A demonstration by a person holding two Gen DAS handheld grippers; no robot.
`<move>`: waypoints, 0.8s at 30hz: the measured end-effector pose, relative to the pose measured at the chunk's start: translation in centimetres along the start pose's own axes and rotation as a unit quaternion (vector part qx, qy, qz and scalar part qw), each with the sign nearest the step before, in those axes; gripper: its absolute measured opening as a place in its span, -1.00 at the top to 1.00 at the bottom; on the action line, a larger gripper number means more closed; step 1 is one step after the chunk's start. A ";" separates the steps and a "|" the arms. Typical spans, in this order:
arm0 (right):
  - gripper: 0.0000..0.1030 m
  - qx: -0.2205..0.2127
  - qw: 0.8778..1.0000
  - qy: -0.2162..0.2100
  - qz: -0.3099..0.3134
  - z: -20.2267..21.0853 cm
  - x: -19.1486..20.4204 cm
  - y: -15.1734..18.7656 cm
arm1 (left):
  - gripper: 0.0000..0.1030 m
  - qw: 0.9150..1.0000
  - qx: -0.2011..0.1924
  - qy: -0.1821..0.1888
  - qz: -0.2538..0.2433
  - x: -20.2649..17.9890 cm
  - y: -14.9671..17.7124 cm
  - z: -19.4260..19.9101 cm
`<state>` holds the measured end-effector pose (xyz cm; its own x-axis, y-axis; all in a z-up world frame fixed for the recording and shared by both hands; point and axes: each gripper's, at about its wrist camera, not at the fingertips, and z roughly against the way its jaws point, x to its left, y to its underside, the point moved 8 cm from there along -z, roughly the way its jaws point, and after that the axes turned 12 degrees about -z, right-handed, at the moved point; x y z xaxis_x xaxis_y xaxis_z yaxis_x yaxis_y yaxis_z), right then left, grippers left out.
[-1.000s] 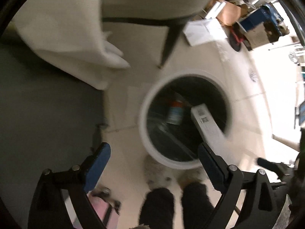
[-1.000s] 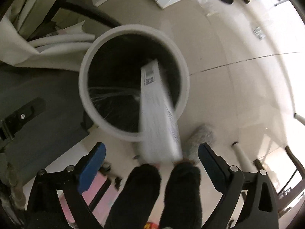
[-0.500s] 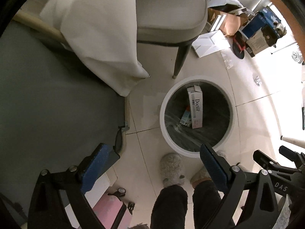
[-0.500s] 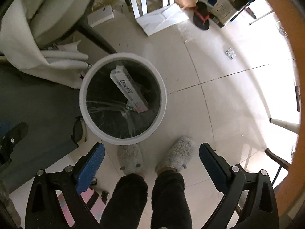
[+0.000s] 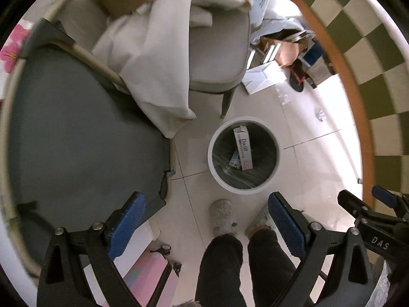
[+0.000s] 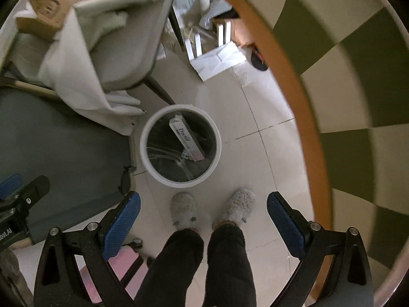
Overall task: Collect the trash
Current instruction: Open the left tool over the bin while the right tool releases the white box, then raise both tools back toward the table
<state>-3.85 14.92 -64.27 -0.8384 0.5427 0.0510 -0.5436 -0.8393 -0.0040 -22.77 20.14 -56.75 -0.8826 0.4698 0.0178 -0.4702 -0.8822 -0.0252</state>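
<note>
Long white cardboard box [image 5: 244, 147] lying inside the round white-rimmed bin [image 5: 214, 138] on the tiled floor, left hand-held gripper [image 5: 204, 226] and right hand-held gripper [image 6: 203, 223] well above it, both released, nothing between their blue pads.

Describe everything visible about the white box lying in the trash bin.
The white box is long, narrow and looks like cardboard, printed "Doctor" in blue with a pink strip along one edge. It lies slanted inside the round white-rimmed bin, on the dark clear-plastic liner, one end toward the rim, beside a smaller blue-and-white packet. Nothing grips it.
</note>
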 end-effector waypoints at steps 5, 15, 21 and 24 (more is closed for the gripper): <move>-0.95 -0.010 1.000 -0.017 -0.001 6.6 0.8 1.1 | -0.91 1.000 -0.013 -0.002 -0.010 0.0 0.9 6.1; -0.95 -0.037 0.987 -0.113 -0.104 20.0 -2.0 1.6 | -0.91 0.994 -0.096 -0.025 -0.047 -2.2 -2.1 19.1; -0.95 -0.075 0.966 -0.111 -0.221 25.8 -12.8 0.3 | -1.00 0.978 -0.156 -0.031 -0.138 -10.7 -8.2 24.2; -0.95 -0.090 0.950 -0.084 -0.287 26.8 -20.7 -0.3 | -1.00 0.967 -0.170 -0.038 -0.188 -17.0 -11.2 25.1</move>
<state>14.77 3.13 -38.55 -0.3922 0.8838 0.2551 -0.9198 -0.3799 -0.0979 -2.37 21.24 -31.72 -0.6520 0.7408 0.1619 -0.7432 -0.5821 -0.3298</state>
